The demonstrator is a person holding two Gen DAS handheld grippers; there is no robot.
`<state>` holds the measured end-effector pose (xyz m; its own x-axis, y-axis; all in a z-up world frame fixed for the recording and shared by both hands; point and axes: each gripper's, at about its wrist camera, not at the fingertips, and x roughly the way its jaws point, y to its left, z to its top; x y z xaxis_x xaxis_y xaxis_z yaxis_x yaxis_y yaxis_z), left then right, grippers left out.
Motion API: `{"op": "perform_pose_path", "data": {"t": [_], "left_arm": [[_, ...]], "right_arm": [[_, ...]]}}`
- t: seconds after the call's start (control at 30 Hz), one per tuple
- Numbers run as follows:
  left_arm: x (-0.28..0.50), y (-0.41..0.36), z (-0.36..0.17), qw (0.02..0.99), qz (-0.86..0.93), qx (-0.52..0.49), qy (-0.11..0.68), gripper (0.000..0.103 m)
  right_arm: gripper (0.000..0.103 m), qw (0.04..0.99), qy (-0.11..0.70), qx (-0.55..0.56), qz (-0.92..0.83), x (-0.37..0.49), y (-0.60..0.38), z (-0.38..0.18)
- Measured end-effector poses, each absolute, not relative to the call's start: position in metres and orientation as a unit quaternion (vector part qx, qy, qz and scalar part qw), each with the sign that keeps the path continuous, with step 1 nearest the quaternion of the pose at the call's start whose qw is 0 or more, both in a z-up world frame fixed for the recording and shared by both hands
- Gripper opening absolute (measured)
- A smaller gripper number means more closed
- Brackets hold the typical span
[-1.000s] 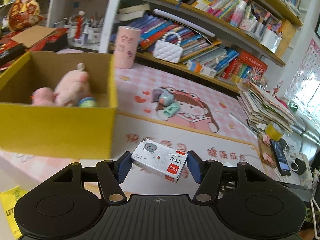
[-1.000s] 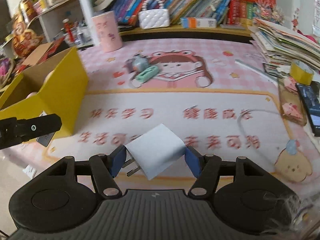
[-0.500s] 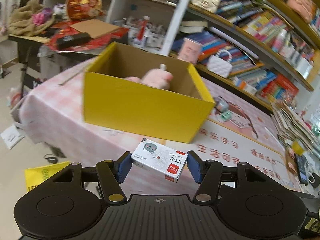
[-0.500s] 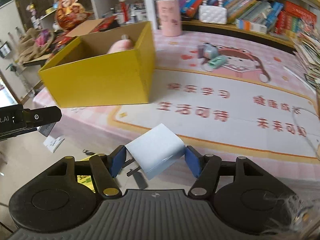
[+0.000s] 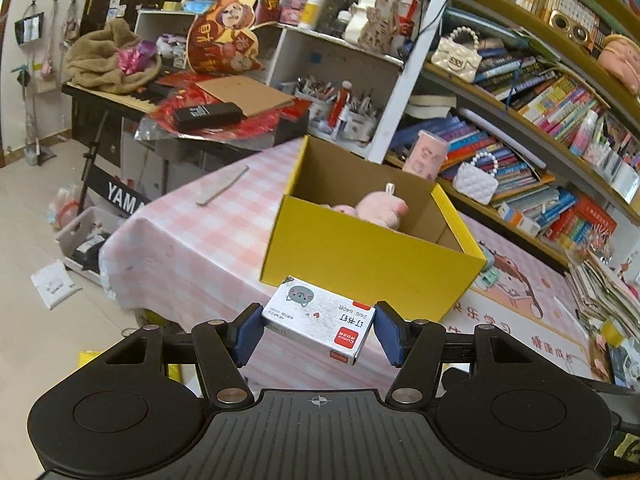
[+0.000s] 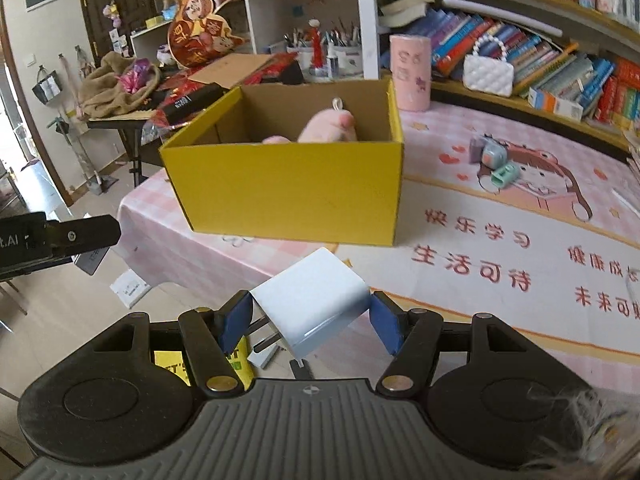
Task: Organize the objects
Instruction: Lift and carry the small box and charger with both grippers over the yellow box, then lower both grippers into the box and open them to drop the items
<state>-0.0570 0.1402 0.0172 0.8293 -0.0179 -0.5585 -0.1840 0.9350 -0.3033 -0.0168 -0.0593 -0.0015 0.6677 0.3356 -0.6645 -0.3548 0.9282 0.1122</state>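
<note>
- My left gripper (image 5: 318,330) was clenched on a small staple box (image 5: 320,318), its blue pads (image 5: 249,334) pressed against the box's two short ends, so the box sat crosswise between them with its cat-printed face up and its red label toward the right pad.
- In the left wrist view the staple box hung in the air just in front of the near wall of the yellow cardboard box (image 5: 368,256), lower than that box's rim and outside it.
- The yellow cardboard box stood open on the pink checked tablecloth (image 5: 192,240), with a pink plush toy (image 5: 380,208) lying inside toward its far right corner.
- My right gripper (image 6: 310,320) was grasping a white charger plug (image 6: 312,300), tilted on a corner between the blue pads (image 6: 236,318), with its metal prongs pointing down to the left.
- From the right wrist view the plug was held off the table edge, in front of the yellow cardboard box (image 6: 288,192) and apart from it; the pink plush toy (image 6: 328,128) showed above the rim.
- Farther right, a pink cylindrical cup (image 6: 410,72) stood behind the box.
</note>
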Motion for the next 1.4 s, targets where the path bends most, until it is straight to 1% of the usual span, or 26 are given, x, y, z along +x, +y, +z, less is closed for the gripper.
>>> {"op": "perform_pose_path", "data": {"t": [0.37,0.6,0.8,1.0,1.17,1.27,1.4], "left_arm": [[-0.042,0.148,0.029,0.949,0.028,-0.165,0.267,0.059],[-0.011,0.154,0.047,0.958,0.048,-0.160,0.232,0.059],[0.029,0.153,0.053,0.960,0.059,-0.154,0.225,0.059],[0.075,0.142,0.043,0.958,0.067,-0.143,0.238,0.059],[0.104,0.132,0.028,0.953,0.068,-0.126,0.267,0.059],[0.114,0.127,0.021,0.949,0.063,-0.117,0.284,0.059],[0.127,0.122,0.011,0.944,0.063,-0.106,0.306,0.059]], "right_arm": [[0.062,0.924,0.334,-0.029,0.183,-0.005,-0.052,0.018],[0.062,0.935,0.292,-0.021,0.199,0.033,-0.047,0.042],[0.062,0.938,0.273,-0.027,0.212,0.077,-0.043,0.052],[0.062,0.933,0.287,-0.047,0.210,0.132,-0.033,0.040],[0.062,0.914,0.330,-0.078,0.222,0.170,-0.017,0.014],[0.063,0.905,0.351,-0.082,0.225,0.178,-0.016,0.001],[0.063,0.901,0.350,-0.098,0.236,0.179,-0.011,-0.004]]}}
